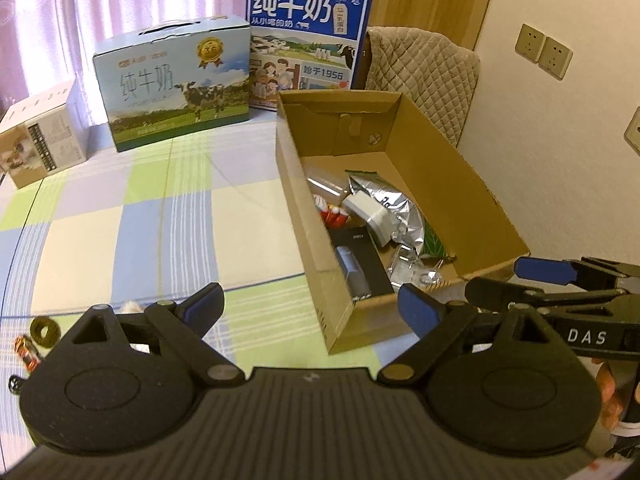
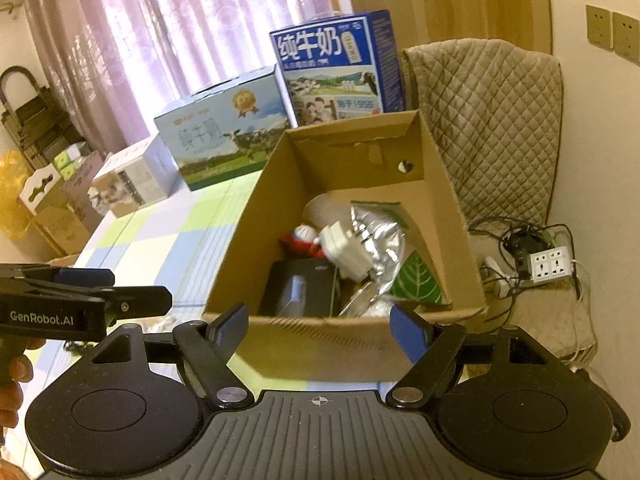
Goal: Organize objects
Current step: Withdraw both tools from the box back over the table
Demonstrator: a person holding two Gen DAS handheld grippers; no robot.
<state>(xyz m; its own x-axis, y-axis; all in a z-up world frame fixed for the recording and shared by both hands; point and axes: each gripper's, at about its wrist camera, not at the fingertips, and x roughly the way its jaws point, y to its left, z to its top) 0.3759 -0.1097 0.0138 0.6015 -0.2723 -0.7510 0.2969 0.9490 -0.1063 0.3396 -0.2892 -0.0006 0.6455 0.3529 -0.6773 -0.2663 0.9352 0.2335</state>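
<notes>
An open cardboard box (image 1: 304, 216) stands on the checked tablecloth (image 1: 160, 216). It holds a silver foil bag (image 1: 394, 210), a white charger (image 1: 374, 214), a red and white figure (image 1: 332, 212), a black case (image 1: 360, 264) and clear plastic. My left gripper (image 1: 312, 306) is open and empty, just before the box's near corner. Left of it lie a brown ring (image 1: 44, 330) and a small toy car (image 1: 27, 354). My right gripper (image 2: 320, 326) is open and empty at the box's near wall (image 2: 344, 344), with the same contents in sight behind it.
Two milk cartons (image 1: 172, 84) (image 1: 308, 36) and a white carton (image 1: 44, 140) stand along the table's far edge. A quilted chair (image 2: 492, 128) is behind the box. Power strips and cables (image 2: 548, 264) lie to the right. A hand holds each gripper.
</notes>
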